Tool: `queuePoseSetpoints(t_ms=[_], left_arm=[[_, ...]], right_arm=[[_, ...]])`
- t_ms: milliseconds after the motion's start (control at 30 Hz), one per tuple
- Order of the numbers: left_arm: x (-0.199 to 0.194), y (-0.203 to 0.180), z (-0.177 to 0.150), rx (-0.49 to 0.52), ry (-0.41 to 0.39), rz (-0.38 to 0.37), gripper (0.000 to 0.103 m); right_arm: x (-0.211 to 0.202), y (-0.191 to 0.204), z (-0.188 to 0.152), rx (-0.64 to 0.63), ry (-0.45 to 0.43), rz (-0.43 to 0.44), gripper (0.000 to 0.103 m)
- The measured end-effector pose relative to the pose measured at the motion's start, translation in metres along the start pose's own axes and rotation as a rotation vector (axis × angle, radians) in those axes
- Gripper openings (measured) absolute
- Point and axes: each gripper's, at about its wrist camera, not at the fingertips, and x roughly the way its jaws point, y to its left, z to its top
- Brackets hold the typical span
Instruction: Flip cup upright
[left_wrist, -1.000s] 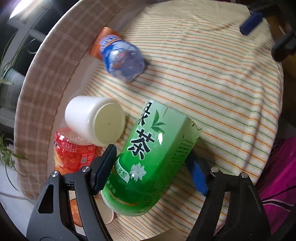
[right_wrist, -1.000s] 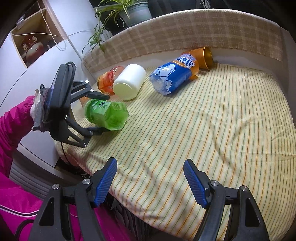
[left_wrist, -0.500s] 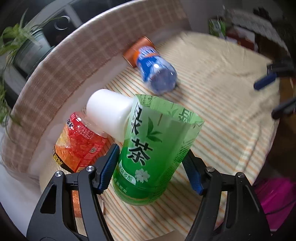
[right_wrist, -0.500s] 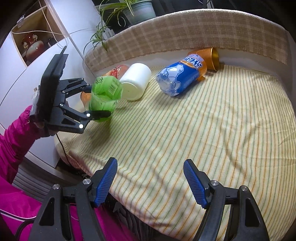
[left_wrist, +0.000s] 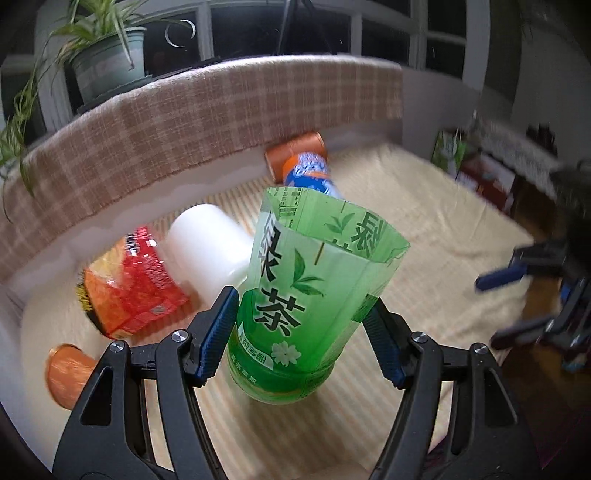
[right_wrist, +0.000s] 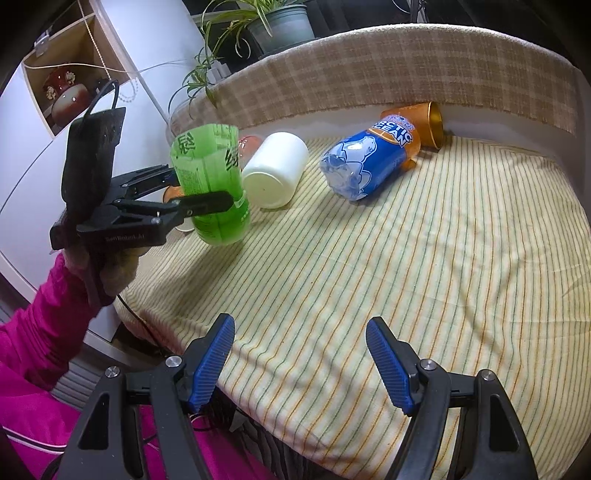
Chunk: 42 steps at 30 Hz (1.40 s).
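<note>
Left wrist view: our left gripper (left_wrist: 301, 332) fingers clamp green cup (left_wrist: 295, 295), upright at frame centre on striped tabletop (right_wrist: 406, 266); right gripper (right_wrist: 301, 362) fingers wide apart, w/ nothing held.

**Two wrist views, crossed over one striped cloth**

Left wrist: close behind the green cup (left_wrist: 303, 295), facing the checked backrest (left_wrist: 207, 122). Right wrist: farther back at the near edge, facing across the striped cloth (right_wrist: 424, 258). Shared: green cup (right_wrist: 210, 184), white cup (right_wrist: 275, 170), blue cup (right_wrist: 369, 160).
</note>
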Motion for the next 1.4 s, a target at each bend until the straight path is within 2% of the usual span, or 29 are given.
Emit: queuePoseSetpoints(t_ms=[100,367,633,933,1300,1333,1400], left_arm=[[0.004,-0.004,0.005,-0.039,-0.035,-0.026,0.071],[0.023,-0.018,0.008,-0.064,-0.066,-0.057,0.071],[0.036,-0.013,-0.002,-0.104,-0.044,-0.066,0.071],[0.031,-0.003,-0.013,-0.130,-0.030,-0.070,0.069],[0.022,-0.004,-0.016,-0.115,-0.028,-0.061,0.069],[0.022,-0.004,-0.016,-0.117,-0.024,-0.059,0.070],[0.021,-0.002,-0.017,-0.124,-0.018,-0.050,0.079]], right_arm=[[0.000,0.000,0.001,0.004,0.000,-0.007,0.077],[-0.002,-0.001,0.001,0.020,-0.009,-0.017,0.077],[-0.003,-0.001,0.000,0.028,-0.012,-0.034,0.076],[0.001,-0.001,0.002,0.045,-0.016,-0.035,0.076],[0.000,0.008,0.008,0.034,-0.029,-0.038,0.076],[-0.001,0.008,0.008,0.036,-0.032,-0.040,0.076],[-0.001,0.008,0.009,0.037,-0.037,-0.043,0.076]])
